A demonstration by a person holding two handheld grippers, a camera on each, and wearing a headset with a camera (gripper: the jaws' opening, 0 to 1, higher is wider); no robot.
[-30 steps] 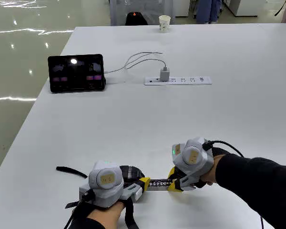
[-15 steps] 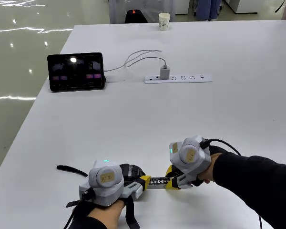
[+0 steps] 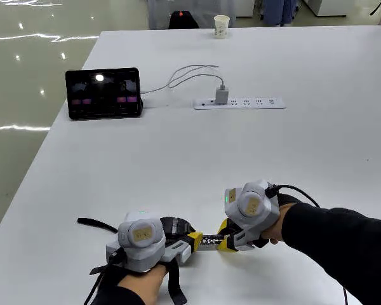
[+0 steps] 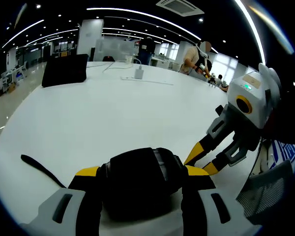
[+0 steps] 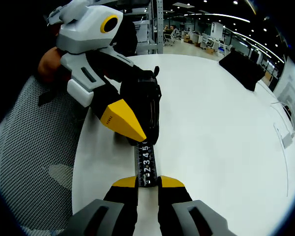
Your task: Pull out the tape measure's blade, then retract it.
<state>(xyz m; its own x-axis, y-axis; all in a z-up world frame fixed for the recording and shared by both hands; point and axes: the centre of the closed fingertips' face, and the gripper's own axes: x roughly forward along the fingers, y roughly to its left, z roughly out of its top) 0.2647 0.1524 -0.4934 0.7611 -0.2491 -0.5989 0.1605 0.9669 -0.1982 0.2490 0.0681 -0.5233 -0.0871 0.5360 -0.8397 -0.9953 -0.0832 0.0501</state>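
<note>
A black tape measure (image 3: pixel 176 227) lies near the table's front edge, with my left gripper (image 3: pixel 189 242) shut on its case (image 4: pixel 140 179). A short length of its blade (image 3: pixel 211 241) runs to the right, numbered in the right gripper view (image 5: pixel 146 165). My right gripper (image 3: pixel 225 244) is shut on the blade's end (image 5: pixel 147 180). The two grippers stand close together, yellow tips a few centimetres apart. The other gripper shows at the right of the left gripper view (image 4: pixel 236 132) and at the upper left of the right gripper view (image 5: pixel 101 93). The case's black wrist strap (image 3: pixel 92 224) trails off to the left.
A dark tablet (image 3: pixel 103 93) stands at the far left of the white table (image 3: pixel 273 152). A white power strip (image 3: pixel 240 102) with a plugged charger and cable lies mid-table. A paper cup (image 3: pixel 221 26) stands at the far edge. The table's left edge drops to a glossy floor.
My right gripper has moved left toward the left one, and the exposed blade between them has become shorter. The left gripper and case have stayed put.
</note>
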